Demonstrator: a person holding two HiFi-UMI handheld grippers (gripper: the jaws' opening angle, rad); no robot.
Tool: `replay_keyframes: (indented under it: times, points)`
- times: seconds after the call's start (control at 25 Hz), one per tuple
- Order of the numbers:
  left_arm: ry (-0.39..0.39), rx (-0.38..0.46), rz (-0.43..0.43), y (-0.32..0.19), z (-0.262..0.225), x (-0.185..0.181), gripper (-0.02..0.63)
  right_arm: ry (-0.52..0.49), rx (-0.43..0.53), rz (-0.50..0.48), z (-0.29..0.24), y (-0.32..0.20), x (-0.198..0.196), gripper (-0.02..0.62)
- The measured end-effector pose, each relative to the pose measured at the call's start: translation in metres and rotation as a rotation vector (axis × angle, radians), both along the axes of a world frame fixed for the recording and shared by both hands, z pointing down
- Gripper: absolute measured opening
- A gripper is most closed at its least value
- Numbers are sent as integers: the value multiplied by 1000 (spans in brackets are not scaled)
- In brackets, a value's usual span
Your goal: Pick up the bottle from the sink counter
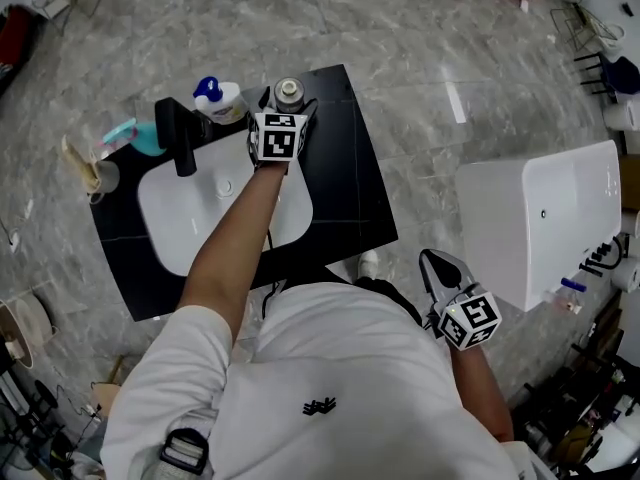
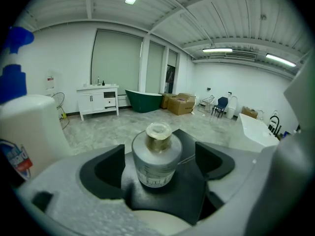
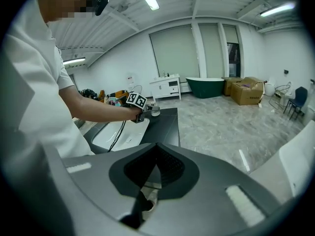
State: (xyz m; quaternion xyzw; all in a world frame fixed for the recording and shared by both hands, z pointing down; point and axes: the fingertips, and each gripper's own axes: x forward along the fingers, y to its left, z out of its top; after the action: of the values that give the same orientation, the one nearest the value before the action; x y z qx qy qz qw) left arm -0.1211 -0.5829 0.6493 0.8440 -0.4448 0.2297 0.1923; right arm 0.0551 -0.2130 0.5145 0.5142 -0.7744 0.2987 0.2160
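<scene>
A small grey bottle (image 1: 289, 91) with a metal cap stands upright on the back edge of the black sink counter (image 1: 345, 188). My left gripper (image 1: 288, 104) reaches over the basin and is open, one jaw on each side of the bottle. In the left gripper view the bottle (image 2: 156, 156) sits between the dark pads (image 2: 109, 173) with a gap on both sides. Down by the person's right side, off the counter, my right gripper (image 1: 437, 261) is shut and empty; in its own view the right gripper (image 3: 156, 156) shows its pads meeting.
A white spray bottle with a blue cap (image 1: 218, 99) stands just left of the grey bottle, close to my left jaw. A black faucet (image 1: 178, 133) and a teal item (image 1: 140, 136) are further left. A white basin (image 1: 190, 218) fills the counter's middle. A white bathtub (image 1: 540, 218) stands at the right.
</scene>
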Motion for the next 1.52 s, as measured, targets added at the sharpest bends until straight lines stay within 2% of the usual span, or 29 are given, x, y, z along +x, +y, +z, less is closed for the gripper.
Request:
replay_keyframes:
  times: [0.28, 0.48, 0.6, 0.72, 1.04, 1.28, 1.52]
  points:
    - [-12, -15, 22, -21, 20, 8, 439, 14, -39, 24, 3, -2, 0, 14]
    - [-25, 12, 55, -32, 26, 17, 423, 10, -54, 45, 7, -4, 0, 14]
    - [-29, 5, 61, -34, 31, 19, 398, 9, -63, 57, 10, -2, 0, 12]
    - [-43, 15, 75, -36, 32, 22, 344, 7, -67, 70, 12, -1, 2, 14]
    - [-58, 16, 69, -35, 32, 20, 344, 3, -63, 92, 12, 4, 3, 12]
    - [-53, 41, 81, -29, 16, 22, 344, -11, -50, 89, 13, 8, 3, 12]
    - [-53, 62, 82, -9, -13, 22, 344, -30, -6, 40, 8, 15, 1, 14]
